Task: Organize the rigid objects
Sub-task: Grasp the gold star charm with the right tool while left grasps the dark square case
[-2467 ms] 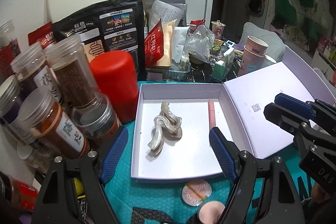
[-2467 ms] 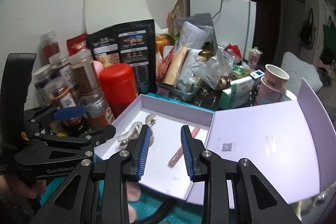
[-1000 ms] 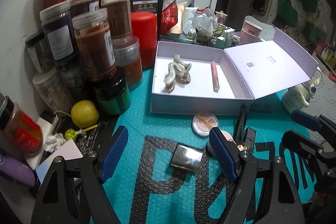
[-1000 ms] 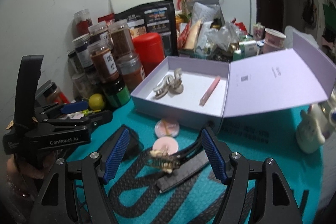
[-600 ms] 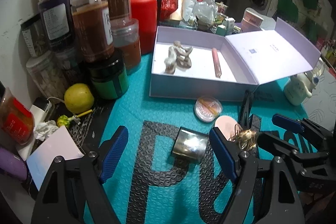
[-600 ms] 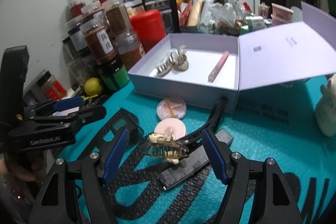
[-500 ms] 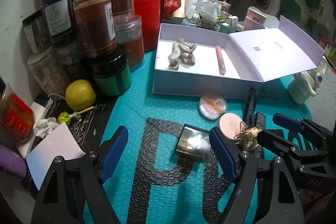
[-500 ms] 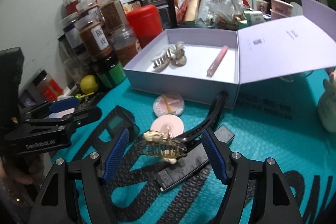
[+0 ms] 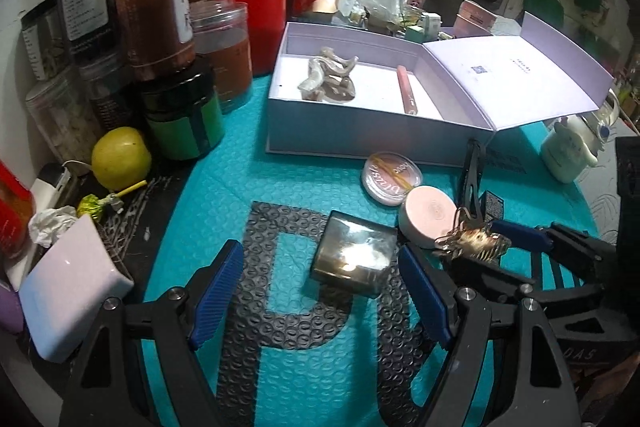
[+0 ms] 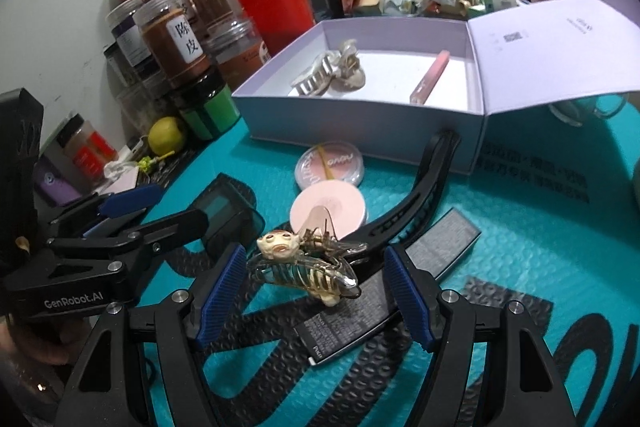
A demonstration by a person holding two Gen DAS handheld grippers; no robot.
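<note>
My left gripper [image 9: 320, 293] hovers open over the teal mat [image 9: 248, 187], its blue pads on either side of a square mirrored compact [image 9: 352, 255] without touching it. In the right wrist view my right gripper [image 10: 314, 293] is open around a clear hair claw with a cream figure [image 10: 304, 263]; there is a gap at both pads. Behind them stands the open lilac box [image 9: 360, 135], holding a pearly hair claw [image 9: 326, 75] and a pink tube [image 9: 408, 89].
A clear round compact [image 9: 390, 177], a pink round compact [image 9: 428, 215], a black headband [image 10: 420, 187] and a flat black box [image 10: 400, 287] lie on the mat. Spice jars [image 9: 152, 7], a red canister [image 9: 260, 15], a lemon [image 9: 120, 157] crowd the left.
Both grippers have come down from above the box toward the mat. The compact and the clear claw now sit lower between the pads. The right jaws stand wider than at first.
</note>
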